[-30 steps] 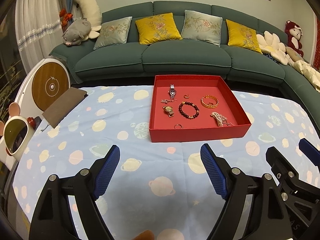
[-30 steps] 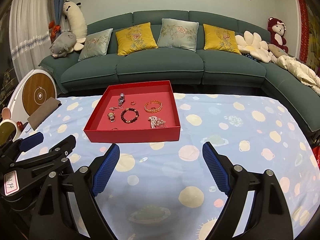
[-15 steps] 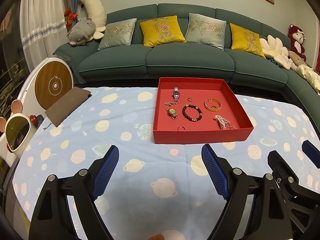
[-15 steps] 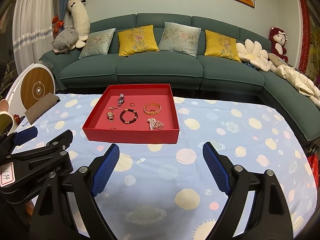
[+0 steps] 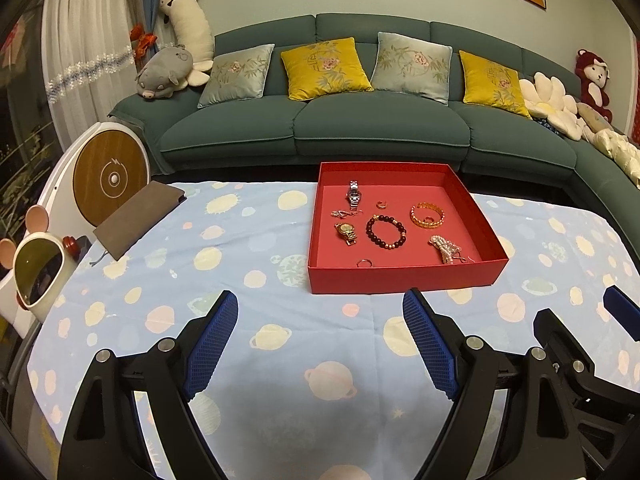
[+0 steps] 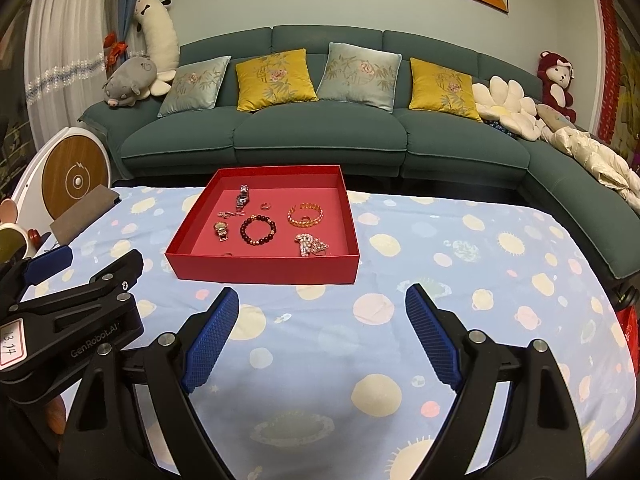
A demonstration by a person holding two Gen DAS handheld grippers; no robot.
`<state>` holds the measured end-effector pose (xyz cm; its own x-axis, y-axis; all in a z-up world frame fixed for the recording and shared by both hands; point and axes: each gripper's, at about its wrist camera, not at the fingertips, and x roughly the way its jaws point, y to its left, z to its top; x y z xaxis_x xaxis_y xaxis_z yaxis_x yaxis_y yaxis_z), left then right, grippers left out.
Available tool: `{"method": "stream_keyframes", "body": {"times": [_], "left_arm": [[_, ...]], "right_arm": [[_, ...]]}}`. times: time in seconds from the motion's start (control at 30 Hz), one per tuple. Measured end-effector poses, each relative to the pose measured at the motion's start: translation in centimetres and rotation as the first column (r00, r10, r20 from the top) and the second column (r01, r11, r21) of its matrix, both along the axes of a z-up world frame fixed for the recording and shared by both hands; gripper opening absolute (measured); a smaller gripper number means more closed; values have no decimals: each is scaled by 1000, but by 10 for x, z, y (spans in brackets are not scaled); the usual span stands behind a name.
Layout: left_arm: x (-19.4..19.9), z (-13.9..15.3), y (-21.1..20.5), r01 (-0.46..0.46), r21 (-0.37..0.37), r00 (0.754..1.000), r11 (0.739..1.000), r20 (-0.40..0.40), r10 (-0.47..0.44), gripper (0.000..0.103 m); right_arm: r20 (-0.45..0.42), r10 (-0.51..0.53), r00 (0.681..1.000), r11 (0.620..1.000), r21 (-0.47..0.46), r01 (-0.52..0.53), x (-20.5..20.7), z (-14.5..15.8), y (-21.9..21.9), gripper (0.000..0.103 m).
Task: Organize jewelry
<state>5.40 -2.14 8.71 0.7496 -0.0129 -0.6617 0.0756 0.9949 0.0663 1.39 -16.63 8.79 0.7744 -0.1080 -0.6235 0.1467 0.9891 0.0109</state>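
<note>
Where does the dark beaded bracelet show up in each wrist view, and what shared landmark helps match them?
Left wrist view: the dark beaded bracelet lies right of centre, mid-height, inside the red tray.
Right wrist view: the bracelet lies left of centre, mid-height, in the same tray.
Shared landmark: the gold bangle sits just right of it and slightly farther back in both.

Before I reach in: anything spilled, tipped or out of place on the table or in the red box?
Nothing stands out. The red box sits flat on the tablecloth, and the watches, bracelets and rings all lie loose inside it, none over the rim. Both tools are open and empty.
</note>
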Motion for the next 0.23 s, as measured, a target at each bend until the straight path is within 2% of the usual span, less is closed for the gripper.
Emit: {"method": "stream_keyframes", "body": {"times": [0.23], "left_arm": [[0,1,1,2,-10,1000,1000,5,-2,82]], "right_arm": [[10,-16,1000,1000,-2,16,-2,-2,0,86]]}}
